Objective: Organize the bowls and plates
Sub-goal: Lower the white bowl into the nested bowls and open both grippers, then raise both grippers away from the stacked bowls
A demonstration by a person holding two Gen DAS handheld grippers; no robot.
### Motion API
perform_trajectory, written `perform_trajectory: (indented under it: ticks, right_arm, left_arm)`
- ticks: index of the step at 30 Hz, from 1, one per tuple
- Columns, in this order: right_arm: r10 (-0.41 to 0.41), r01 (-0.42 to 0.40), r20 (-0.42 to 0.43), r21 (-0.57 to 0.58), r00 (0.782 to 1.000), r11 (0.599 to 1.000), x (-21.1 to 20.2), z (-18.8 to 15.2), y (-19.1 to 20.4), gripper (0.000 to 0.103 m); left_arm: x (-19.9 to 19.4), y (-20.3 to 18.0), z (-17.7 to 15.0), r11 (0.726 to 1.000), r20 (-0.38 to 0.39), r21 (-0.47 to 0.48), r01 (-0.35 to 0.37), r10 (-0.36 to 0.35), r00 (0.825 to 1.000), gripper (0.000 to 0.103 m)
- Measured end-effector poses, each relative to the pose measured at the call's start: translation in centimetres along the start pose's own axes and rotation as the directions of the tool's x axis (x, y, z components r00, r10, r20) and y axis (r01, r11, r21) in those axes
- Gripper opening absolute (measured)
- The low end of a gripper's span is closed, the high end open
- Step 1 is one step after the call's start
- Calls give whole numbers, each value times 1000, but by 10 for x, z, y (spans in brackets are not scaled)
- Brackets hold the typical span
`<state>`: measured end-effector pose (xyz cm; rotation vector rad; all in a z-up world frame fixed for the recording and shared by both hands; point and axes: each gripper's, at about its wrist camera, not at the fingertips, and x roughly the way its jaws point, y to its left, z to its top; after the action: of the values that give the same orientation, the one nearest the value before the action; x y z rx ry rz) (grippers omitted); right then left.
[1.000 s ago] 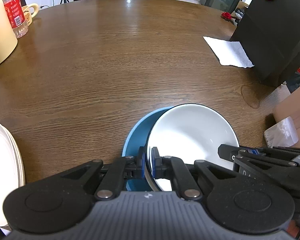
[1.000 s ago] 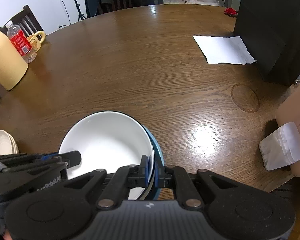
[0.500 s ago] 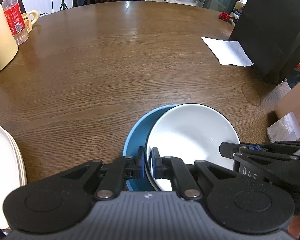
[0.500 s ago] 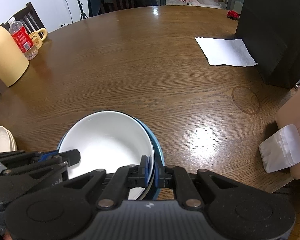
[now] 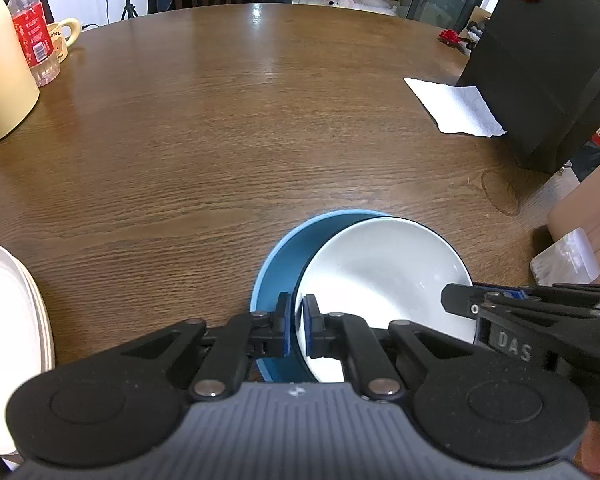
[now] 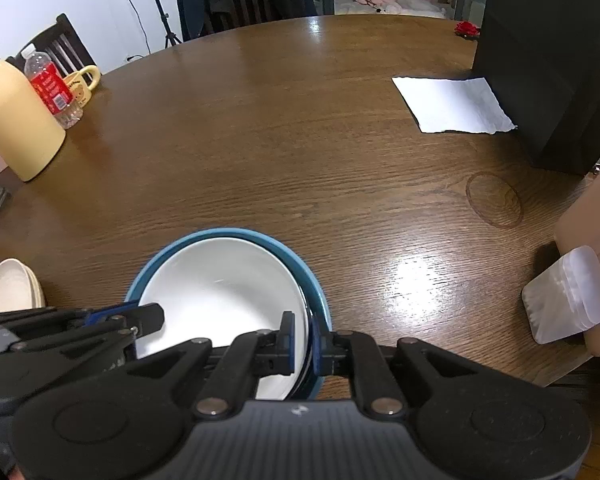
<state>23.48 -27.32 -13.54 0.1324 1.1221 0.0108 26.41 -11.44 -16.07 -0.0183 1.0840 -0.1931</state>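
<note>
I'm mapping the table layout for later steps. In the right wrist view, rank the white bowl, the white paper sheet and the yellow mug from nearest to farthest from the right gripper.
1. white bowl: between the jaws of the right gripper, nested in the blue bowl.
2. white paper sheet: far right, beside the black bag.
3. yellow mug: far left, behind the water bottle.

white bowl (image 6: 220, 280) nested in blue bowl (image 6: 312, 284), right hand-held gripper (image 6: 300, 338) pinching rim
</note>
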Motion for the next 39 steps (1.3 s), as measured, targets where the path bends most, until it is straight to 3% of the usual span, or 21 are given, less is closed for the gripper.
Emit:
perform_trajectory:
  ticks: [8,17,20,22,23,24,26,28,29,30,31,32,39]
  right_arm:
    - [4,-4,-3,6,1000,1000,-4,-5,-4,5]
    - [11,-10,-28,35,1000,999,0,-3,-7,5]
    - [29,-28,-23,41,999,999,-2,-2,-9,9]
    - [44,-44,0,42,999,998,-10,-3,-12,12]
    - [46,-47,15,38,999,998,-16,-4,-13,14]
    - [52,-53,28,35,998,998,-21,-5,-15,22]
    - [66,-68,49,31,997,997,-32,-10,-19,37]
    - [72,-74,74,19,995,997,-43,-17,-22,55]
    - [76,-77,89,13,993,997,-49,-21,-23,61]
    - [83,-84,103,8,991,996,-55,-25,-25,74]
    - [92,-93,119,6,989,996,-60,-30,-26,88]
    - [100,-101,137,1,986,995,-66,-35,-27,93]
    - [62,-23,292,-136,955,990,-106,-75,-14,103]
  left_arm:
    - [-3,1,2,1000,-2,-11,9,-9,1000,7]
    - [-5,2,6,999,-21,-32,9,-10,1000,7]
    - [-7,3,6,999,-20,-44,20,-21,1000,9]
    - [-13,4,4,999,-5,-38,22,-22,1000,17]
    - [-19,5,2,999,11,-34,20,-20,1000,31]
    - [-25,7,1,999,28,-30,17,-16,999,48]
    - [-39,11,-3,1000,70,-24,13,-11,997,58]
    - [-55,17,-8,999,113,-28,19,-16,993,74]
    - [-63,21,-12,999,137,-36,22,-17,990,87]
    - [-70,25,-16,999,159,-44,25,-18,987,95]
    - [-78,30,-20,998,182,-51,28,-19,983,98]
    - [-86,34,-26,998,207,-59,26,-13,978,103]
    - [-128,46,-66,993,330,-87,-79,104,938,103]
